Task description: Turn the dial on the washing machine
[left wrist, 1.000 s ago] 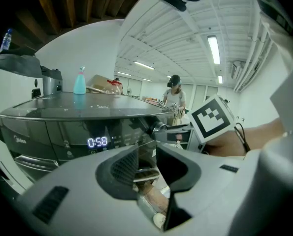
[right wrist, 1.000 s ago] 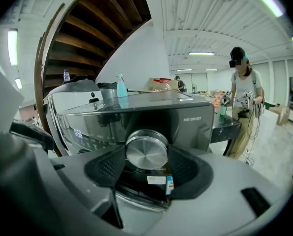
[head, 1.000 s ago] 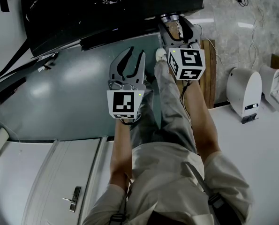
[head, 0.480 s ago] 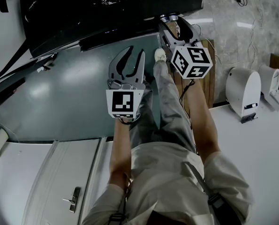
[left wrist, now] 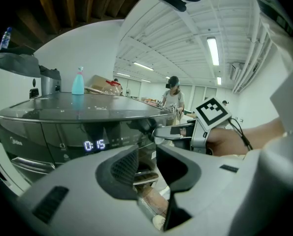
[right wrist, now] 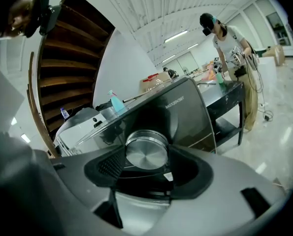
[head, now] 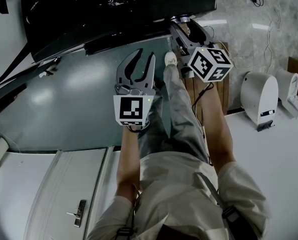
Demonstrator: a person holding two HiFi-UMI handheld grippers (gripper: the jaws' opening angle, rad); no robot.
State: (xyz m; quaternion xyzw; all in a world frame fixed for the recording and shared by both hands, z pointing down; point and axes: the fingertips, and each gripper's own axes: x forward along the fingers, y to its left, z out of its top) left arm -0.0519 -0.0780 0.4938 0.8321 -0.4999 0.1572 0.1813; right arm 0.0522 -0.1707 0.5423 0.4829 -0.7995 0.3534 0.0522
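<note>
The dark washing machine [head: 113, 9] fills the top of the head view. Its silver dial [head: 183, 19] sits on the front panel at the machine's right end. My right gripper [head: 182, 25] is shut on the dial, its marker cube tipped to the right. In the right gripper view the dial [right wrist: 146, 150] fills the gap between both jaws of the right gripper [right wrist: 146, 156]. My left gripper [head: 138, 66] hangs lower and to the left, open and holding nothing. In the left gripper view, the left gripper [left wrist: 145, 168] faces the lit display [left wrist: 94, 145], which reads 0:15.
A blue spray bottle [left wrist: 78, 81] stands on the machine's top. Two white devices [head: 260, 99] sit on the floor at the right beside a wooden board [head: 223, 79]. A white panel with a handle [head: 78, 211] lies at lower left. A person [left wrist: 173, 96] stands in the background.
My right gripper has rolled clockwise on the dial, its marker cube tipping over to the right. The left gripper has not moved.
</note>
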